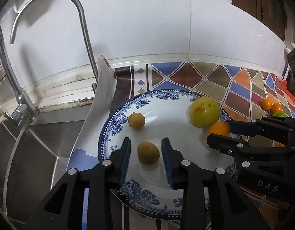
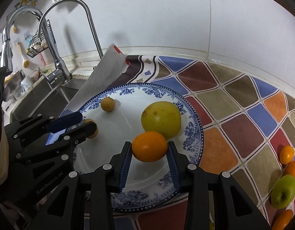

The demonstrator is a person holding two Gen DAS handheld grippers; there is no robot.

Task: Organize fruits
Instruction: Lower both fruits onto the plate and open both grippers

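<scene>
A blue-and-white plate (image 1: 116, 122) (image 2: 193, 132) lies on the patterned cloth. On it sit a large yellow-green fruit (image 1: 205, 112) (image 2: 161, 119) and two small brown fruits. My left gripper (image 1: 146, 153) (image 2: 86, 122) is open around the nearer brown fruit (image 1: 148, 152) (image 2: 95, 132), with a gap at each pad. The farther brown fruit (image 1: 136, 121) (image 2: 107, 104) lies by the plate's left rim. My right gripper (image 2: 149, 146) (image 1: 219, 131) is shut on a small orange (image 2: 149, 146) (image 1: 219, 129) over the plate, just in front of the large fruit.
A steel sink (image 1: 32, 143) with a curved tap (image 1: 84, 28) is on the left, and a white board (image 1: 103, 88) leans between it and the plate. On the cloth at the right lie small oranges (image 2: 286, 154) and a green apple (image 2: 283, 190).
</scene>
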